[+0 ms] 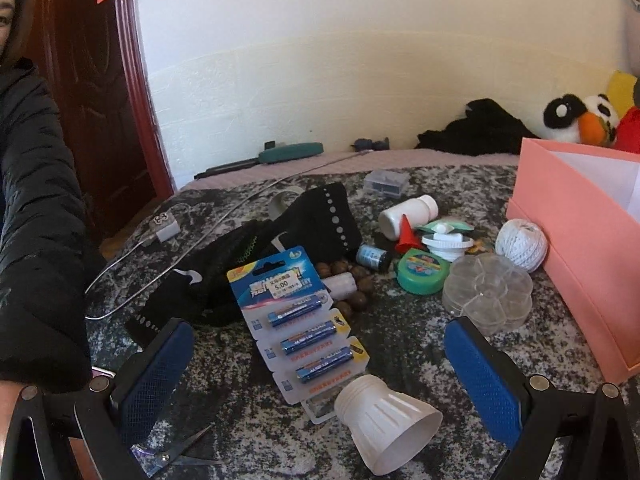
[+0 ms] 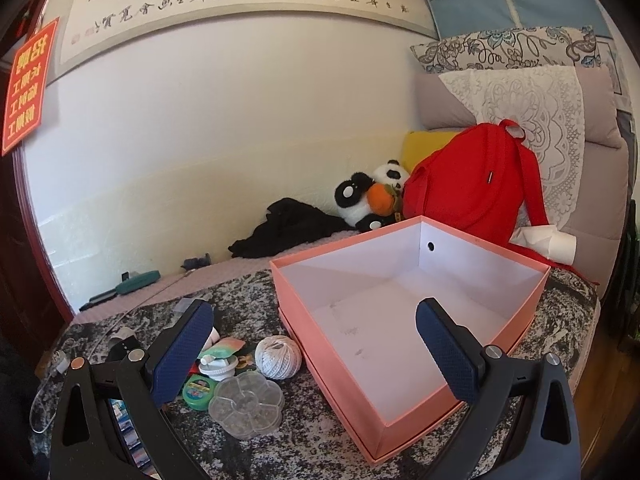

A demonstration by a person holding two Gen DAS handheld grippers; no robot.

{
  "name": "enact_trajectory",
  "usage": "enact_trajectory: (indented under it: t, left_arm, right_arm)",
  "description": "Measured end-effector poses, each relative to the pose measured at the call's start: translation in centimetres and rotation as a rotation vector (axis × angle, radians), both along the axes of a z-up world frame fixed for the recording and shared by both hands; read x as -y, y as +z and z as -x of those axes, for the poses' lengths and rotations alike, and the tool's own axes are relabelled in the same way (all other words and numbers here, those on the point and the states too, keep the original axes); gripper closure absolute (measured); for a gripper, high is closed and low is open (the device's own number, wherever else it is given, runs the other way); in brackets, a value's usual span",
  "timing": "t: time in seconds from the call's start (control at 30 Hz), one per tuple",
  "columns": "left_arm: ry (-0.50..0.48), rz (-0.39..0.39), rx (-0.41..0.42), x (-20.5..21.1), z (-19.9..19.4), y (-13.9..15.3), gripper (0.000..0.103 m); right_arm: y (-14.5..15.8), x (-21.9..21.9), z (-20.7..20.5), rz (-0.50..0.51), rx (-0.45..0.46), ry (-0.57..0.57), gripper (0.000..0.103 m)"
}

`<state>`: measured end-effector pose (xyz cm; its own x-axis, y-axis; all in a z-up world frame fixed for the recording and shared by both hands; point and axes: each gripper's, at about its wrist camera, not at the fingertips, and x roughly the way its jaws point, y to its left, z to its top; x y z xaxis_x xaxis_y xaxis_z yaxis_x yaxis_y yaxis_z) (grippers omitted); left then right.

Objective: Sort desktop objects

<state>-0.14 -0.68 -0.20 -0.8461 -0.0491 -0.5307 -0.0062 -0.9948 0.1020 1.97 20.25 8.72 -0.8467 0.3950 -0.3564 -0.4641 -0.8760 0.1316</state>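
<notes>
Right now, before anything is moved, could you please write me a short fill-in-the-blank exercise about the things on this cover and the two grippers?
1. The pink box has ____ inside it.
2. The battery pack holds ____ blue batteries.
3. The ball of string lies beside the box and its colour is ____.
4. The left gripper and the right gripper both have their fingers ____.

Missing words: nothing; three; white; open
</notes>
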Motion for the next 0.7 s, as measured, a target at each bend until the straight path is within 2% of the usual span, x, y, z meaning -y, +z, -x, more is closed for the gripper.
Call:
enact_trajectory:
  t: [0.1,0.17,0.5,0.57,0.7]
  left_arm:
    - [-0.014,0.007,0.004,-0.2,0.0,-0.2,0.000]
    - [-0.017,-0.006,0.041,0.1,0.5,-0.6,0.000]
    - [-0.087,0.090,0.185,-1.9,1.5,-5.2,0.000]
    - [-0.087,0.086,0.190,-1.8,1.9,-5.3,0.000]
    - [-0.051,-0.022,0.192,0.8,3.5,-5.5,0.000]
  right_arm:
    - [0.0,0.1,0.1,-0.003,0.004,0.004,0.000]
    - [0.1,0.2,0.1,-0.009,0.003,0.004,0.000]
    - [0.2,-0.2,-0.1,0.004,-0.007,0.004,0.000]
    - [0.3,-0.4,-0.2,0.007,-0.012,0.002,0.000]
    - [0.3,-0.9,-0.4,0.021,-0.018,-0.003,0.000]
